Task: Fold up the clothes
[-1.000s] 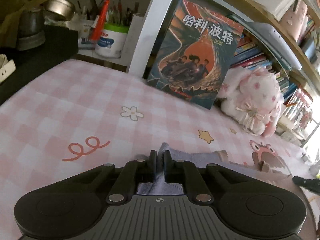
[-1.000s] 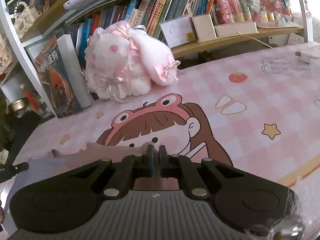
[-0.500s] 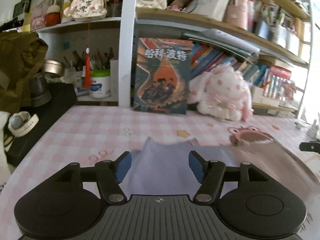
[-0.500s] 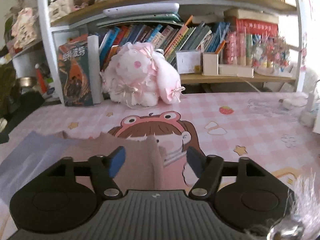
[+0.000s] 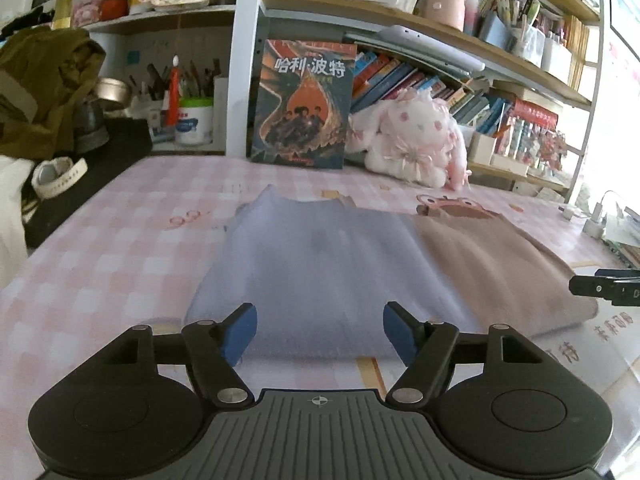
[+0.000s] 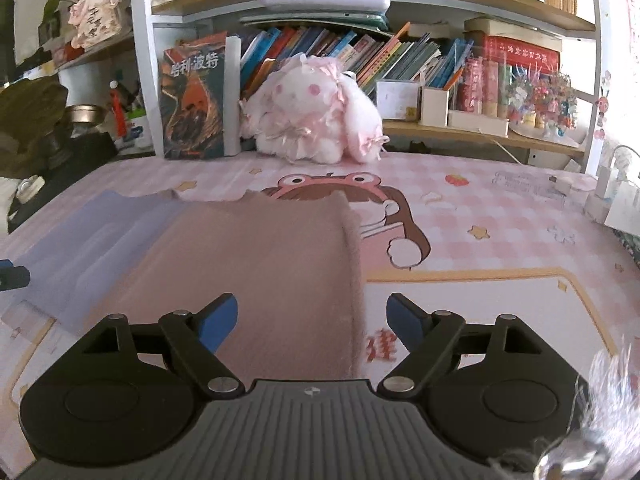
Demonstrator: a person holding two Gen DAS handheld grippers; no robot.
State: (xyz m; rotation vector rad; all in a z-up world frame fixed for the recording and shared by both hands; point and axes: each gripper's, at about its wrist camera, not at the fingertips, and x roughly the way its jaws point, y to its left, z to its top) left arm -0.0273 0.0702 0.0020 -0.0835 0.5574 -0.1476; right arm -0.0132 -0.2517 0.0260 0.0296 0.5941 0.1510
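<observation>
Here the desk [image 5: 120, 248], under a pink checked mat, carries one garment [image 5: 320, 264], half lavender and half tan, lying flat in the middle. At far left sit one olive bag [image 5: 36, 92] and one white watch [image 5: 60, 174], the watch partly cut off by dark cloth. Then comes one white tub [image 5: 195, 120] of brushes, too crowded to count. One dark-covered book [image 5: 304, 104] stands upright against the shelf post, and just to its right lies one pink plush [image 5: 412, 140]. Behind them a row of books [image 6: 360, 52] leans on the lower shelf, their spines too small to read.

The left tongs [image 5: 320, 332] have just been opening; the blue pads stand apart over the lavender near edge, not pressing it. The right tongs [image 6: 312, 320] have likewise just been opening and are spread wide, with the tan side's edge lying between the pads and untouched. Only a dark tip of each tool shows at the edge of the other's view. At lower right of the right view, a fuzzy pale thing is blurred and unreadable.
</observation>
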